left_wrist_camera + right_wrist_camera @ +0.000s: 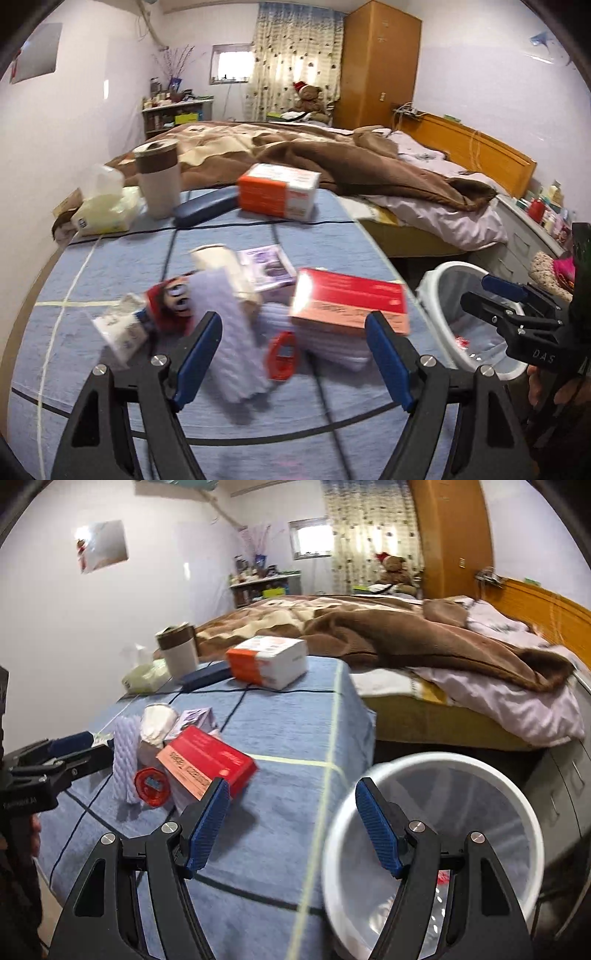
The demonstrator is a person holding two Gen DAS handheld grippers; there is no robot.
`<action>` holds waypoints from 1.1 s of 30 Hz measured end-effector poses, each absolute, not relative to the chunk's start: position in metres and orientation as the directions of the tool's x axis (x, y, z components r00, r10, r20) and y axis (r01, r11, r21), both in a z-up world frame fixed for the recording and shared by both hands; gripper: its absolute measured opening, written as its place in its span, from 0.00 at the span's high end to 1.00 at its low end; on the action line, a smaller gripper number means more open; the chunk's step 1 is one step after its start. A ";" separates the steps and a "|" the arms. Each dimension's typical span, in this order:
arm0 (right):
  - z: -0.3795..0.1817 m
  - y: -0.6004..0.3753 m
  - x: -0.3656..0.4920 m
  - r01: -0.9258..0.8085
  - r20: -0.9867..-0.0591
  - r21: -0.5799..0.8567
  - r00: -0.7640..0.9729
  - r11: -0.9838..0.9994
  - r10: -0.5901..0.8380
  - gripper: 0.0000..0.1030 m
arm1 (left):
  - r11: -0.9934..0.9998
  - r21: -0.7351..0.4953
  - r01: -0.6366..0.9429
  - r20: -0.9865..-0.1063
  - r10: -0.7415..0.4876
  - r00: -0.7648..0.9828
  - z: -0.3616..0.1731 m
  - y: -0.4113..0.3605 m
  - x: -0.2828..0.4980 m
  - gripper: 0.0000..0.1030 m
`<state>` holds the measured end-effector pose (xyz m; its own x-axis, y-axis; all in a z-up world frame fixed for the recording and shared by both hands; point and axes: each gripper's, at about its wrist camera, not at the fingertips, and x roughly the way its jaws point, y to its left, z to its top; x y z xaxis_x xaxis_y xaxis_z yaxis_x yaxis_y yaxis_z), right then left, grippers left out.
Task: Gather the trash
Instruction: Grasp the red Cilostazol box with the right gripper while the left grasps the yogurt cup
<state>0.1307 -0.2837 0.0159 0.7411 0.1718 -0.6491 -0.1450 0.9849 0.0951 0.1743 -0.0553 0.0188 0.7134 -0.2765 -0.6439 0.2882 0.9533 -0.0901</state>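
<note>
the left gripper (293, 354) hovers low over a cluster of trash on the near part of the counter (240, 229), its jaws spread wide with nothing between them. just ahead of it lie a ribbed pale foam sleeve (231, 332), a small red cap (282, 355), a red box (351, 301), a white roll (221, 269) and a crumpled wrapper (122, 330). the right gripper (291, 829) is also spread and empty, poised at the counter's right edge with one jaw over the white bin (517, 794), which stands on the floor just beside the counter and seems to hold a few scraps already.

the step in hand looks like picking the next piece. the foam sleeve is closest to the left jaws and probably soft, so centre the jaws across its narrow width and close gently, taking it alone. the red cap touches it and could be dragged off the edge. carry the piece right, over the rim, before letting go.
</note>
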 end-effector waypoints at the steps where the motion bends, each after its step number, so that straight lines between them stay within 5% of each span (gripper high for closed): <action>1: 0.015 -0.278 0.136 -0.160 -0.655 0.087 0.734 0.983 0.178 0.30 | 0.956 -0.087 0.280 -0.647 -0.268 0.714 0.018 -0.049 0.177 0.21; 13: 0.002 -0.225 0.169 -0.342 -0.703 0.042 0.658 0.939 0.271 0.30 | 0.988 -0.082 0.132 -0.693 -0.152 0.704 0.001 0.026 0.206 0.21; 33: -0.008 -0.187 0.191 -0.472 -0.781 -0.051 0.568 0.880 0.260 0.22 | 0.988 -0.116 0.106 -0.737 -0.157 0.657 -0.033 0.090 0.247 0.16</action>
<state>0.1906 -0.1869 -0.0081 0.5681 0.2598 -0.7809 -0.4722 0.8800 -0.0508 0.2466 0.0899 -0.0333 0.6571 -0.1571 -0.7372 0.1056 0.9876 -0.1163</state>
